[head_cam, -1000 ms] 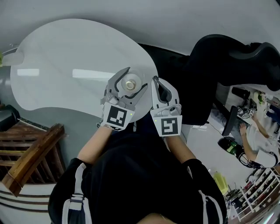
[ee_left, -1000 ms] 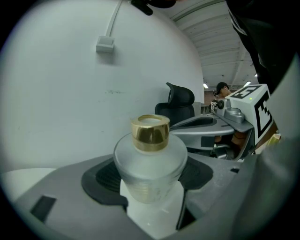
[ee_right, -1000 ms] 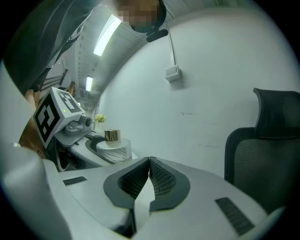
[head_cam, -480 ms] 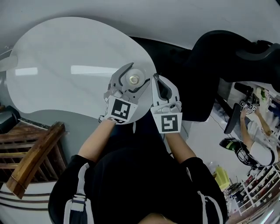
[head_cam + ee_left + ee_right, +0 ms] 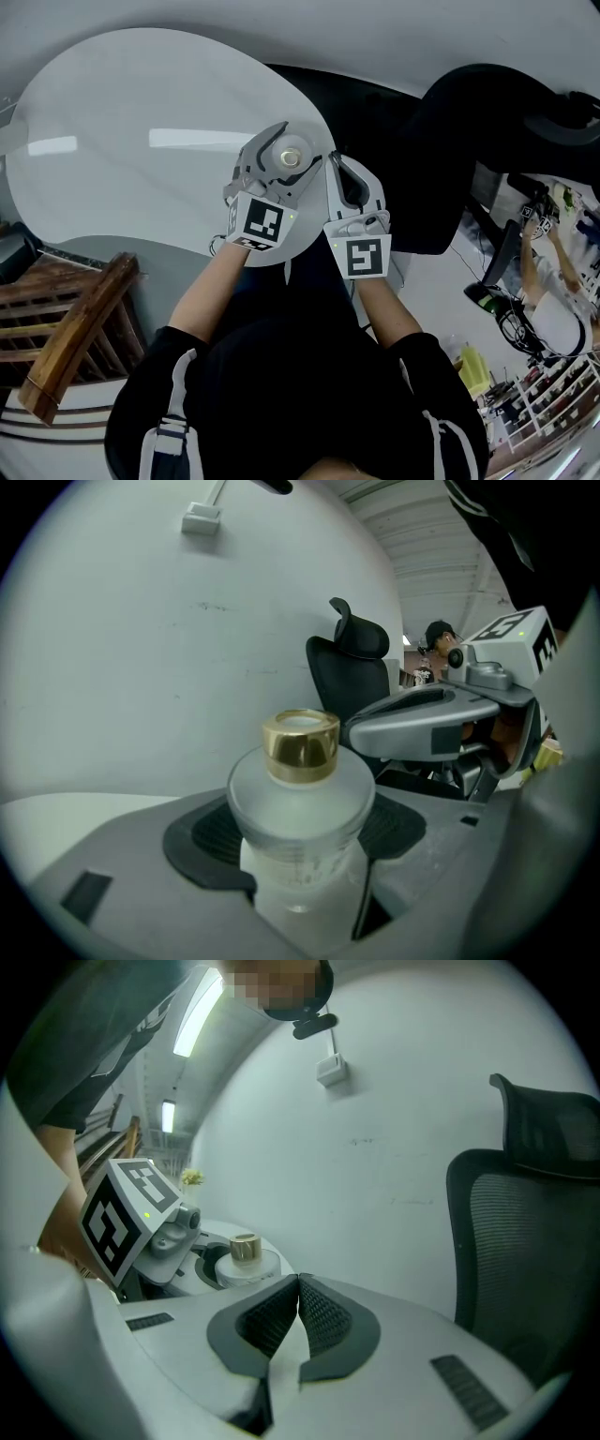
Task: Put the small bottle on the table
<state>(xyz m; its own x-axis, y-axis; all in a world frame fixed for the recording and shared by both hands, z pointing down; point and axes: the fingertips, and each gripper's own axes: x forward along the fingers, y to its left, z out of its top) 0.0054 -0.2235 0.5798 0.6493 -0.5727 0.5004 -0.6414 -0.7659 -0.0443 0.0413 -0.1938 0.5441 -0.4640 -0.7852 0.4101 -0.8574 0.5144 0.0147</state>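
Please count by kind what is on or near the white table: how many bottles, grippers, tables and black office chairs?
small bottle: 1
grippers: 2 (left gripper, jaws on the bottle; right gripper, jaws together)
white table: 1
black office chair: 1
Total: 5

The left tongs [image 5: 289, 142] are clamped on the small bottle [image 5: 300, 789] and pointed toward 1 o'clock. The right tongs [image 5: 337, 167], jaws pressed together, are held just beside them at 3 o'clock.
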